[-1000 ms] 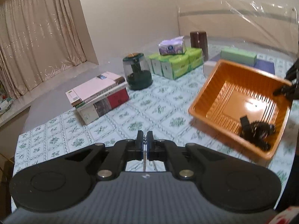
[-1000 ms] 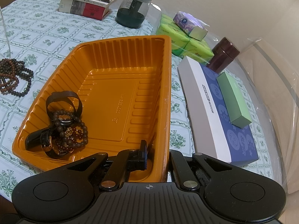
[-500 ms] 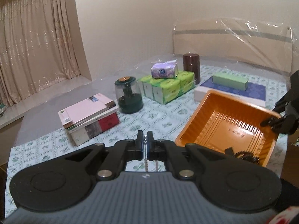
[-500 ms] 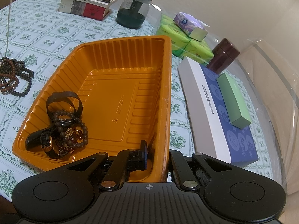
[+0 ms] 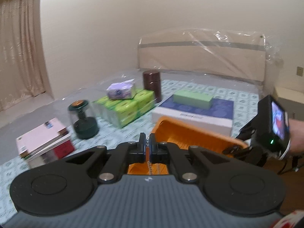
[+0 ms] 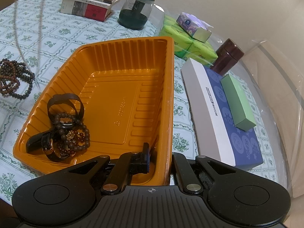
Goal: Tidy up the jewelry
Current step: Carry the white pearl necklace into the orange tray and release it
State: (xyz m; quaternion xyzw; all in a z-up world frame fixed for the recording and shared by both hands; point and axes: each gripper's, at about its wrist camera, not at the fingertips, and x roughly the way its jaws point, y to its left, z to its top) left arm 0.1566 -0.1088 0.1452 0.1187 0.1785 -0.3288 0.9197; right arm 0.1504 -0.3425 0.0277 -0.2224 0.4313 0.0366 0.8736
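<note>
- You are pinching a thin silvery bead chain between the jaws of your left gripper, which are closed together on its top end; the rest is hanging down behind the gripper body, over the near end of the orange ribbed plastic tray.
- In the right wrist view the same chain is showing as two blurred strands dangling above the green floral tablecloth, just left of the tray.
- Your right gripper is clamped on the tray's near rim, one finger inside the wall and one outside, steadying it.
- This chain is likely light, limp and slippery, so it is probably swinging; keeping the pinch near one end lets it pile by itself.
- A black strap watch and dark bead bracelets are lying in the tray's near left corner.
- A coil of dark wooden bead bracelets is waiting on the cloth beside the tray; it looks heavier and floppy, best taken across several strands.
</note>
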